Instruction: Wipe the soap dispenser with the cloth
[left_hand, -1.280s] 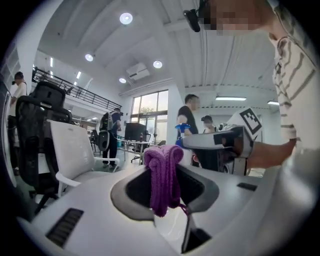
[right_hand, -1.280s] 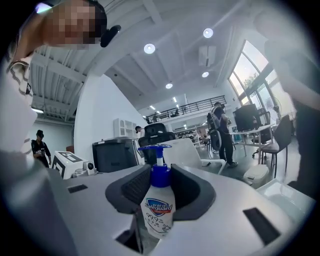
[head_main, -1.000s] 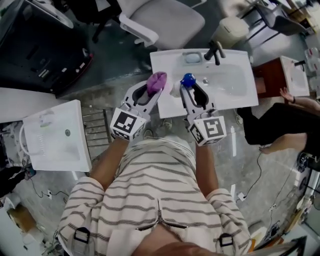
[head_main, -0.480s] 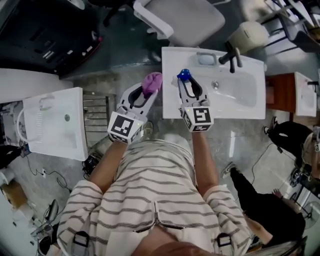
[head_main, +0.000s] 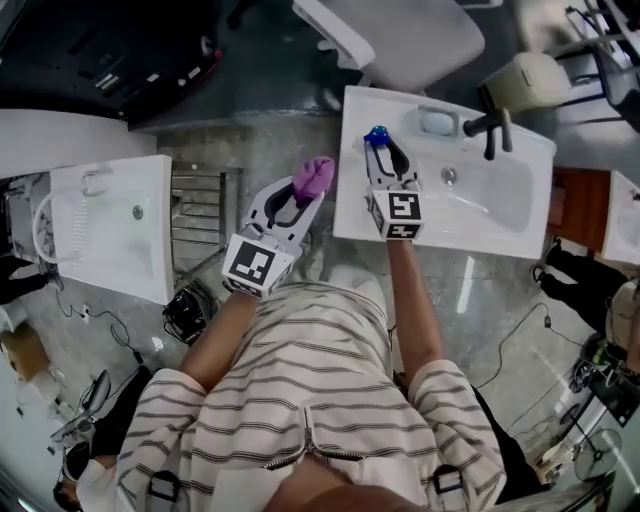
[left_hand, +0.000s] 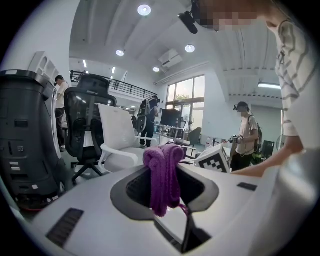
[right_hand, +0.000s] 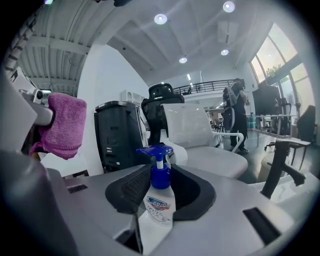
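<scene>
here, two hand-held grippers are shown side by side in front of a person in a striped shirt. the right gripper (right_hand: 165, 186) is closed on the soap dispenser (right_hand: 159, 206). its white body is pinched between the dark pads, so the bottle is kept steady and its front and top are left exposed for wiping. the left gripper (left_hand: 165, 185) is clamped on the cloth (left_hand: 162, 165), a purple knitted piece that is bunched above the jaw tips and hangs down between them. a soft wad is thus presented forward, ahead of the hard jaws.

in the head view, the dispenser is found at the tip of the right gripper, over the near left corner of a white basin (head_main: 500, 215). a dark faucet (head_main: 488, 124) is seen well beyond that gripper and to its right. the cloth is found to the left of the right gripper, near the bottle but apart from it; no contact is shown.

the dispenser is held upright. its long axis runs top to bottom, across the line of the jaws, with the blue pump head uppermost and the label turned back toward the gripper's camera. the spout seems to be pointed left, toward the cloth side. wiping is judged not yet begun; the gap between cloth and bottle must be closed first.
</scene>
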